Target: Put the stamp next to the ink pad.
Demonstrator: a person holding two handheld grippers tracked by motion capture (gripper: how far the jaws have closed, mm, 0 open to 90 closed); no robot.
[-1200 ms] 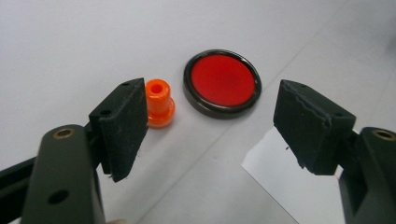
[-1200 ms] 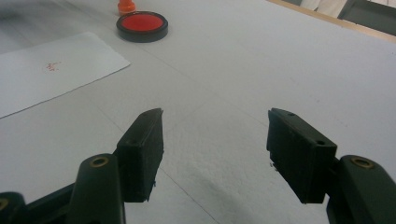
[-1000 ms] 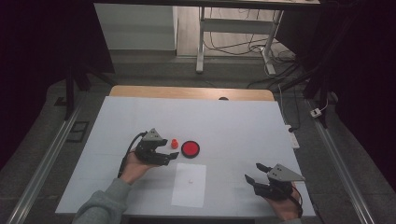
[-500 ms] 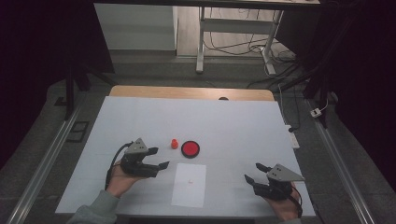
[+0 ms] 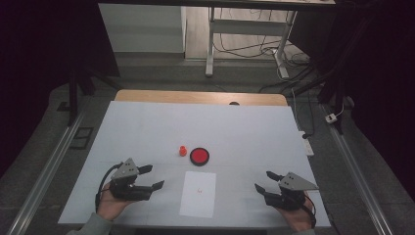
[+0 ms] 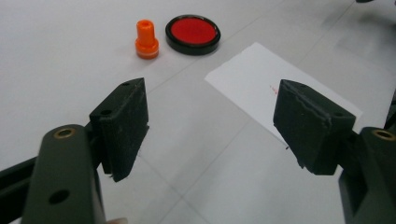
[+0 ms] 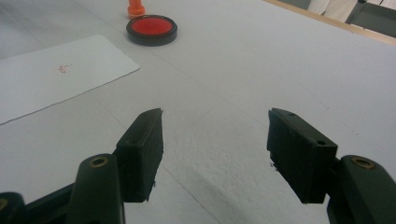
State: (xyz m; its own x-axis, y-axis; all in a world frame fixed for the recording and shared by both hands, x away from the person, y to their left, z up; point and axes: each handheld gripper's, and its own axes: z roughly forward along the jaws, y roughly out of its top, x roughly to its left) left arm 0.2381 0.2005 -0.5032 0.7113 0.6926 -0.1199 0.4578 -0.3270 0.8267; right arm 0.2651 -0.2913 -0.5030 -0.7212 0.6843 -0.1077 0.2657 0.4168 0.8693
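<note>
Both my grippers hover spread and empty at the paper sheet (image 5: pixel 198 194).
My left gripper (image 5: pixel 145 179) sits left of the sheet, my right gripper (image 5: pixel 264 182) right; beyond the sheet stand the orange stamp (image 5: pixel 182 151) and red ink pad (image 5: pixel 199 156), just beside each other.

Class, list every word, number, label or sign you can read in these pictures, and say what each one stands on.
No readable text anywhere.
Paper: a small red stamped mark, too small and faint to read.
Orange stamp: no lettering visible.
Red ink pad: no label visible.
</note>
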